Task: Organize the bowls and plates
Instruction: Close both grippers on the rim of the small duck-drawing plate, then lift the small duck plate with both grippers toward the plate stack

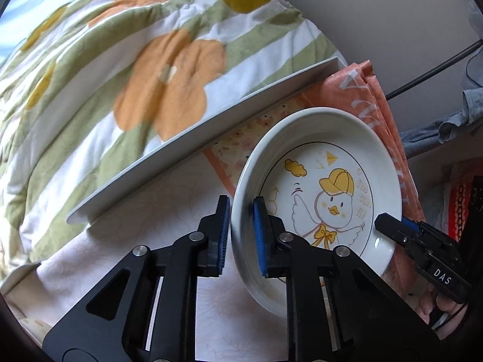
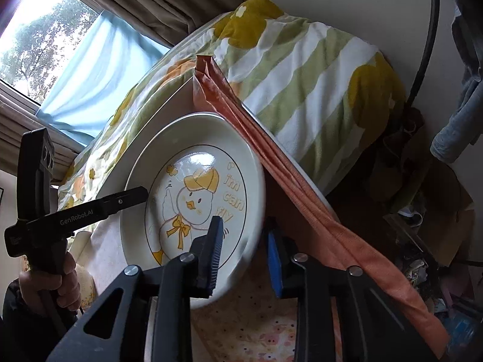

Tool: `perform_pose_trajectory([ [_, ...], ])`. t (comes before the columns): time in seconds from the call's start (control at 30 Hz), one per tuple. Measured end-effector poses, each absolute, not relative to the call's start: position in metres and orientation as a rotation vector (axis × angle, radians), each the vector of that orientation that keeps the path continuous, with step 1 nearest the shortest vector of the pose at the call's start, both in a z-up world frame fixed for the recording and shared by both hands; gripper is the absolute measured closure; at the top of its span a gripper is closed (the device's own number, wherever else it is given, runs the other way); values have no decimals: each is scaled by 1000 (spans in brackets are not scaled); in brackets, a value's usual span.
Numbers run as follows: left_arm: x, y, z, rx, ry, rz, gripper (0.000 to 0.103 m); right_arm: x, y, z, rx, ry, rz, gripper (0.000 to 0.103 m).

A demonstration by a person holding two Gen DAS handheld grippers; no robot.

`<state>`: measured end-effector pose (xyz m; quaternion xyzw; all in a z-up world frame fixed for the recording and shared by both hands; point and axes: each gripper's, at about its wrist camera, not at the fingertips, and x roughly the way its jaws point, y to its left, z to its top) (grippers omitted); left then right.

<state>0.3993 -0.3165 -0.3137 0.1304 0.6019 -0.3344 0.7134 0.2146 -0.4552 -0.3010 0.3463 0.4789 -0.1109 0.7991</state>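
Note:
A white plate (image 1: 326, 181) with a yellow-capped duck drawing is held tilted above the table; it also shows in the right wrist view (image 2: 199, 181). My left gripper (image 1: 241, 232) straddles its left rim with one finger on each side, and a small gap shows at the outer pad. My right gripper (image 2: 245, 253) straddles the opposite rim, with a wider gap at its blue pad (image 2: 274, 265). Each gripper shows in the other's view, the right one (image 1: 422, 241) and the left one (image 2: 90, 208).
A white table (image 1: 181, 217) with a raised back edge (image 1: 196, 132) lies below. A patterned placemat (image 2: 265, 325) and a folded orange cloth (image 2: 286, 166) lie under and behind the plate. A floral quilt (image 1: 120, 75) is piled behind the table.

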Motion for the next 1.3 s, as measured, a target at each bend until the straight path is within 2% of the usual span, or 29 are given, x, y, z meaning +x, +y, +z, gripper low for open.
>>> perform_pose_trajectory([
  [0.03,398,-317,-314,299,1326,-742,91,216,-456,-301,736,1035,-241,87],
  [0.13,396,-318,-314,316,1313,-740,91,220,-456,-304,714,1053,-252,91],
  [0.4,391,-319,-306,335,1295,-726,91,221,-456,-303,694,1062,-243,91],
  [0.77,370,-297,-256,289,1211,-723,91,210,-447,-268,627,1006,-221,91],
  [1.1,321,-226,-181,199,1109,-652,91,186,-404,-201,534,937,-138,91],
  [1.3,281,-160,-157,151,1084,-576,91,166,-350,-176,482,944,-50,91],
])
